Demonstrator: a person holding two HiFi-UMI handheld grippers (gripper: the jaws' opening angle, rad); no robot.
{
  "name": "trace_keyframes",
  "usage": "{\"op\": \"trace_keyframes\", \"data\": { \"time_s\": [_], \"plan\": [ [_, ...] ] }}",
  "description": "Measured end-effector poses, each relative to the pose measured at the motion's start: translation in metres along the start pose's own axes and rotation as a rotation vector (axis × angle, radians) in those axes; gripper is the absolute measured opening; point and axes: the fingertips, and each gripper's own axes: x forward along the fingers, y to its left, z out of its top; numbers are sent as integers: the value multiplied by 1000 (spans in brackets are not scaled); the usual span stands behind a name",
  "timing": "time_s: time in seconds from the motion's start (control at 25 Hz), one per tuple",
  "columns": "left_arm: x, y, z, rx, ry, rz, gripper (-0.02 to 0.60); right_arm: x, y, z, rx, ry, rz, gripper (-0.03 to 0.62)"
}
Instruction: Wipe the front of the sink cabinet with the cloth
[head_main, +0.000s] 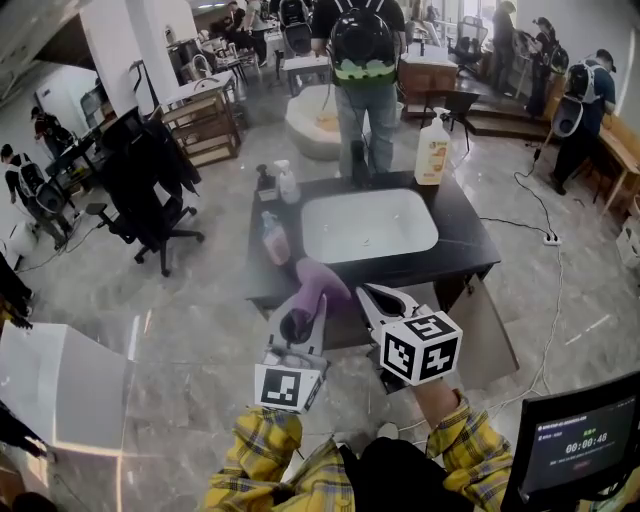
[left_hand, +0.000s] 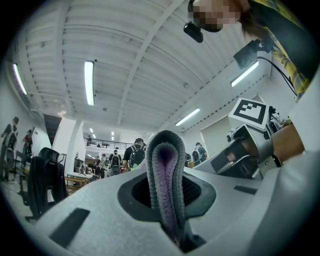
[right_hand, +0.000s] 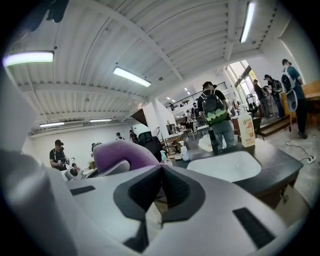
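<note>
- The left gripper (head_main: 311, 306) is closed on the purple cloth (head_main: 322, 284); in the left gripper view a fold of the cloth stands up between the two jaws.
- The cloth is in the air just before the front left corner of the worktop (head_main: 468, 244) of the sink cabinet. I cannot tell if it touches the cabinet front.
- The right gripper (head_main: 371, 296) is just beside the left one, near the front edge of the worktop. In the right gripper view its jaws meet and nothing is between them.
- The white basin (head_main: 368, 226) sits in the middle of the dark worktop.
- A big pump bottle (head_main: 432, 150) stands at the back right corner of the worktop.
- A spray bottle (head_main: 287, 184) and a dark dispenser (head_main: 265, 184) stand side by side at the back left corner.
- A pink bottle (head_main: 274, 240) is at the left edge, beside the basin.
- A person with a backpack (head_main: 364, 60) stands behind the cabinet.
- A black office chair (head_main: 150, 185) stands well apart from the cabinet, on the left.
</note>
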Motion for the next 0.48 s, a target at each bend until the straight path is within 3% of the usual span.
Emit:
{"op": "trace_keyframes", "data": {
  "time_s": [0.24,0.48],
  "plan": [
    [-15,3,6,19,-5,20,35,-8,20,3,-81,-29,-8,3],
    [-29,5,3,6,19,39,35,-13,36,-9,-90,-54,28,3]
  ]
}}
